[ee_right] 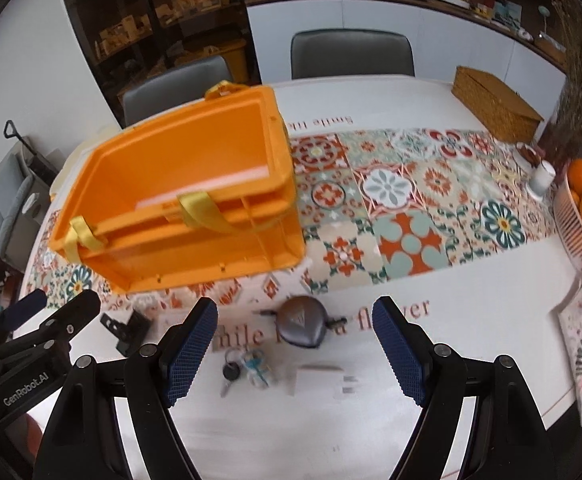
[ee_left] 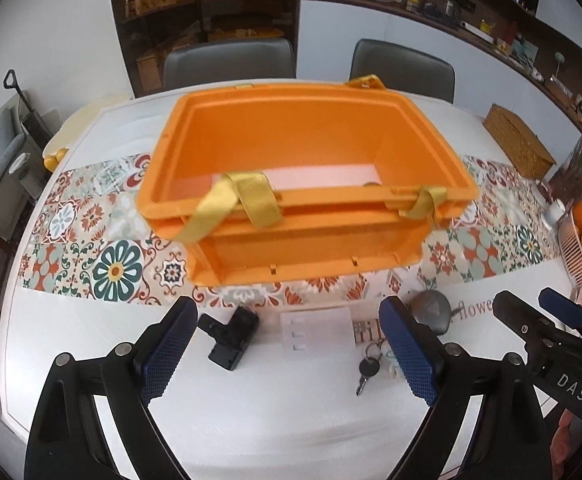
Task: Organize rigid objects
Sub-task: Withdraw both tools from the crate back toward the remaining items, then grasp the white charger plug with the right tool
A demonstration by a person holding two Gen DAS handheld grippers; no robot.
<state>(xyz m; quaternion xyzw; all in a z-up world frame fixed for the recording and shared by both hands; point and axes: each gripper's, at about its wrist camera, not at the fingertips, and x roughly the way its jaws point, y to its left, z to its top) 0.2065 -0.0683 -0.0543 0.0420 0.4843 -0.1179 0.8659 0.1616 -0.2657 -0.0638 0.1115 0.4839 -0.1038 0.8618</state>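
orange box (ee_left: 291, 152) sits open on the patterned runner (ee_left: 91, 240), past the fingertips of both grippers, lid (ee_left: 307, 252) folded toward them, gold ribbons (ee_left: 251, 200) draped over the near rim. the open mouth faces up, presumably so the small things can be dropped straight in. inside, only a pale flat piece shows on the floor.

left gripper (ee_left: 287, 344): fingers well apart, nothing between the pads. ahead of the left finger (ee_left: 167, 352), just inside it, lies a black clip-like part (ee_left: 231, 336). between the two fingers, a white flat plate (ee_left: 317, 332) with small slots. close against the right finger's (ee_left: 411, 356) inner side, a set of keys (ee_left: 369, 368); beyond that fingertip, a grey rounded case (ee_left: 431, 312).

right gripper (ee_right: 295, 340): fingers also apart, holding nothing. the grey case (ee_right: 301, 322) lies between its fingertips, nearer the left one. the keys (ee_right: 231, 372) and a clear tangled bit (ee_right: 257, 368) sit lower, just beside the left finger (ee_right: 191, 348); a white plug-like block (ee_right: 323, 382) lies between the fingers, closer in. the other gripper shows at the far left.

judgement: the items lie in a loose row before the box so that either hand can take one; both grippers tilt down with wide jaws, likely choosing a first pick. nothing has been packed by these hands yet.
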